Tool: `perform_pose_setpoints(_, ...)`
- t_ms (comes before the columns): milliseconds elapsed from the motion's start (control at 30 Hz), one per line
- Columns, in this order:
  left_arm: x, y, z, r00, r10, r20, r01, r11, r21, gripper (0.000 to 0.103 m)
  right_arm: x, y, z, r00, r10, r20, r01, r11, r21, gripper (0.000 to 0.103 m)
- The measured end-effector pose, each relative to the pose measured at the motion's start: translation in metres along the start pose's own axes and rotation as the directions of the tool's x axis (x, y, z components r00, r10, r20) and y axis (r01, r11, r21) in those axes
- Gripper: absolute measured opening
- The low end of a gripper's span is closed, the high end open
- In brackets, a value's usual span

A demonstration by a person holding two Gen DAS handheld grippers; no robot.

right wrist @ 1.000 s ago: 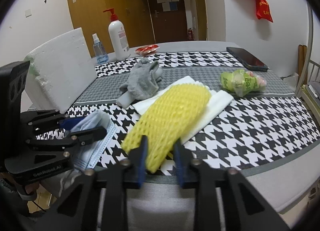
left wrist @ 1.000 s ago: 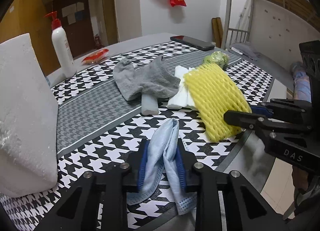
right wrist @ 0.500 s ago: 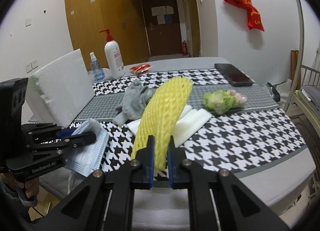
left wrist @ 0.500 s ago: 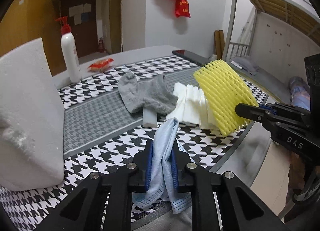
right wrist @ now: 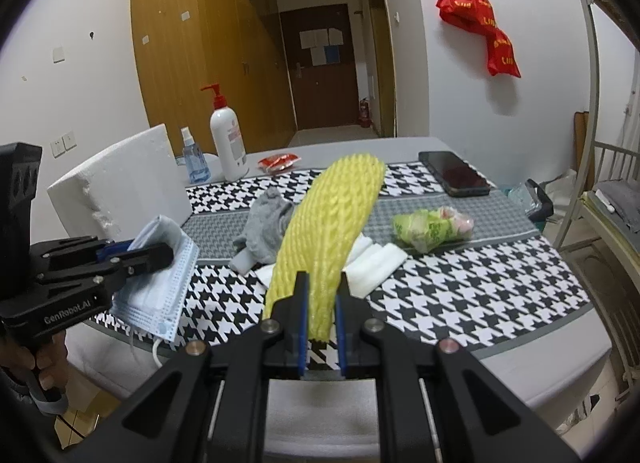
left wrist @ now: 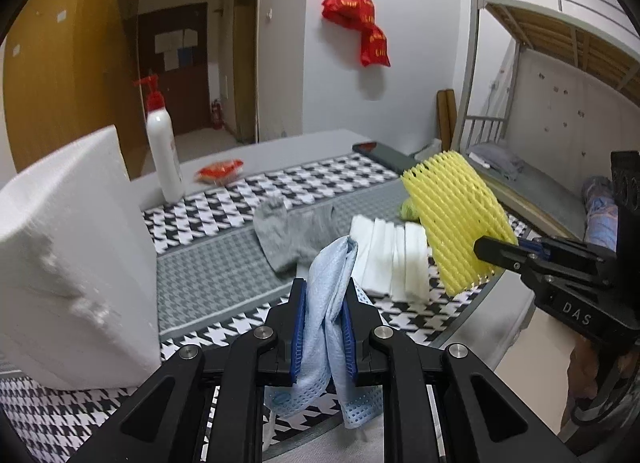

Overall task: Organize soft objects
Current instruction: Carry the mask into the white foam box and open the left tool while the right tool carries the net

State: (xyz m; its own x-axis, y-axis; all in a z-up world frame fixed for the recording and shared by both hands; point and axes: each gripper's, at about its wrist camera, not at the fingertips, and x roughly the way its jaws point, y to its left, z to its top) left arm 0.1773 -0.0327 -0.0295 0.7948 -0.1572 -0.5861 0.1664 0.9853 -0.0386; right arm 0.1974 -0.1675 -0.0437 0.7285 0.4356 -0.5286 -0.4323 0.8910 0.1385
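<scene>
gripping crumpled mask (left wrist: 326, 303), netted foam sleeve (right wrist: 332, 231)

pump bottle (right wrist: 227, 143) upright | spray bottle (right wrist: 195, 161) beside it | phone (right wrist: 454, 178) flat | red bags (right wrist: 480, 27) on wall

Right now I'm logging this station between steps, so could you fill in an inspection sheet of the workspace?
Surface: table under a houndstooth cloth.
Job's things: blue face mask and yellow foam net both lifted; grey sock and white foam sheets lying on the cloth.
Clutter: pump bottle, spray bottle, phone, green wrapper, red packet, styrofoam block.
Grippers: left gripper shut on the mask; right gripper shut on the net.
Cables: nothing seen.
Surroundings: bunk bed, red bags on the wall.
</scene>
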Motion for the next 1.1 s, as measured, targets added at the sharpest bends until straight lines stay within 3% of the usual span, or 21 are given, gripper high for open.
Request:
perform_pose_setpoints(533,-0.048,0.015,0.03,0.99,0.044,0.133,-0.043,0.999,-0.014,0.018,-0.029,0.022,0.026,0.994,0.004,0.106,-0.001,1.0,-0.027,0.014)
perform_pose_setpoints(1100,-0.101,0.053,0.054,0.956,0.135,0.259,-0.123,0.991,-0.06,0.018,-0.031,0.061,0.066,0.979,0.077,0.19,-0.065,0.996,-0.068,0.014)
